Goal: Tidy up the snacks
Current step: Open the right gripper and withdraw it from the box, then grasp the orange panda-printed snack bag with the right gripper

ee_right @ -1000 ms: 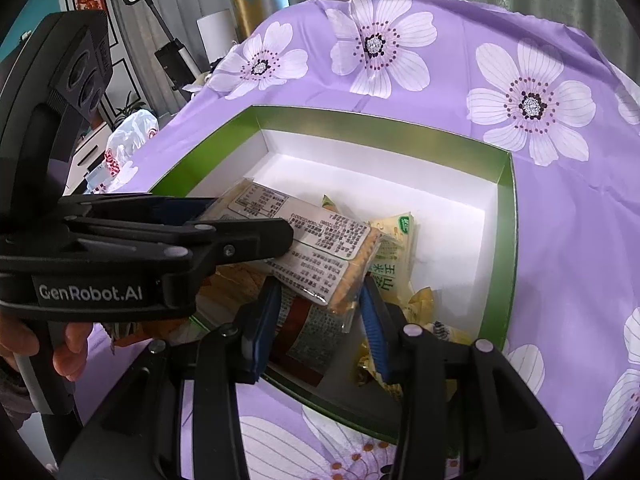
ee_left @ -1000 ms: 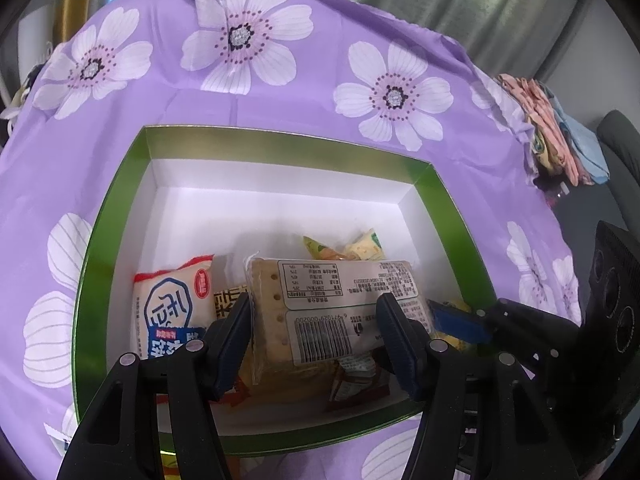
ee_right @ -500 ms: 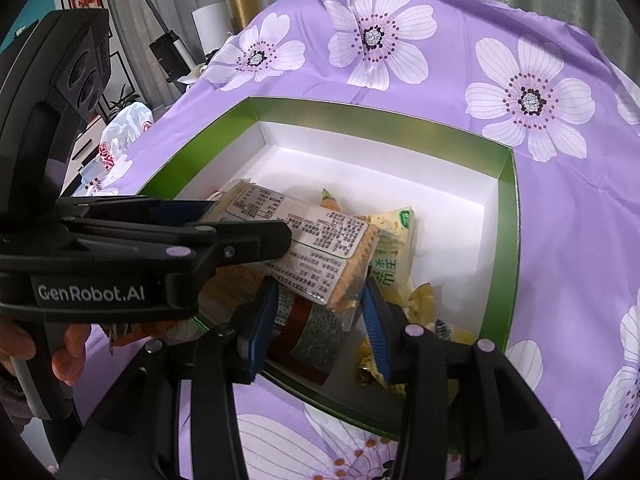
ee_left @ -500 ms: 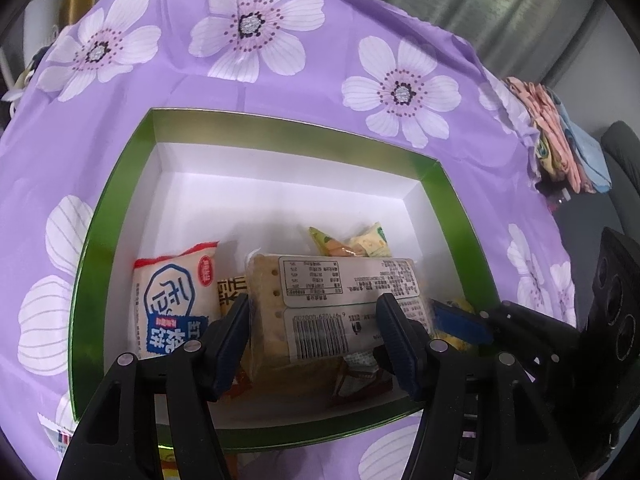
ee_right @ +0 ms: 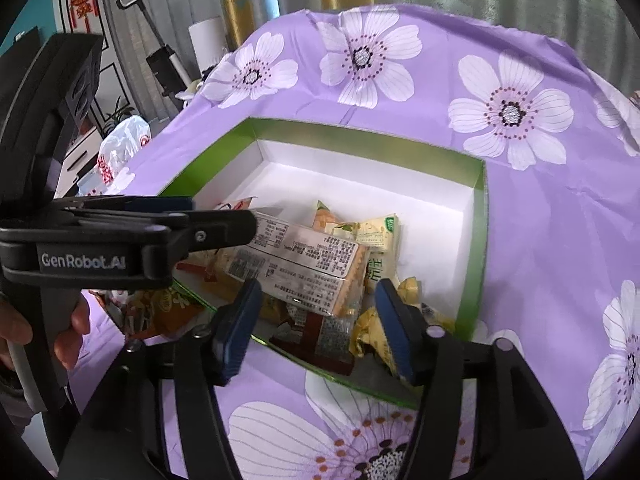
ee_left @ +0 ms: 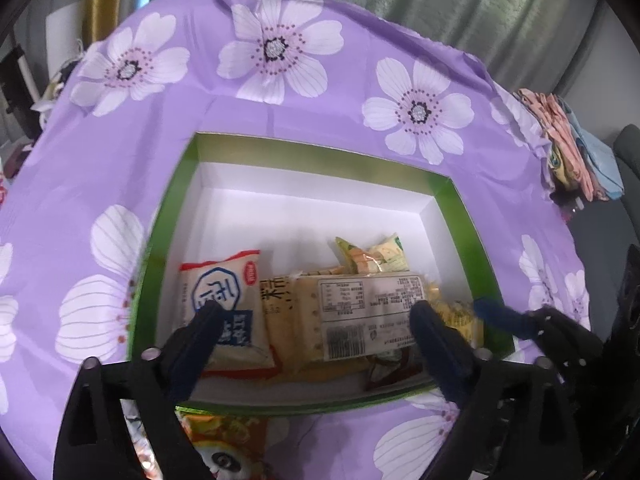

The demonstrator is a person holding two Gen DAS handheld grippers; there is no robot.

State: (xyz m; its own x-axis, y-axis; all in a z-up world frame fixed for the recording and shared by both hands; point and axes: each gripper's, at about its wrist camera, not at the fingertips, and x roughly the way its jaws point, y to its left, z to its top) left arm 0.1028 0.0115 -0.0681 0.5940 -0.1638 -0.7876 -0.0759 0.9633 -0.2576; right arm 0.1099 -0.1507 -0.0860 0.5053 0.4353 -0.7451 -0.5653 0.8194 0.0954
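Observation:
A long clear cracker pack [ee_left: 360,312] with a white label lies on the snack pile in the green box [ee_left: 460,208]. My left gripper [ee_left: 316,312] straddles it, jaws opening, and neither pad presses on it. In the right wrist view the same cracker pack [ee_right: 304,256] rests with its near end between the blue pads of my right gripper [ee_right: 318,288]. Those jaws are opening too, with gaps on both sides. The left gripper's fingers [ee_right: 216,228] reach in from the left above the pack.
Inside the box lie a white, blue and red pack [ee_left: 218,300], yellow-green sachets [ee_left: 372,256] and a dark wrapper [ee_left: 392,364]. A panda snack bag [ee_left: 224,448] sits outside the near wall on the purple flowered cloth [ee_left: 280,52]. The box's far half shows bare white floor.
Both grippers have opened and let go of the cracker pack, which now lies on the pile in the box. Both cameras have drawn back a little.

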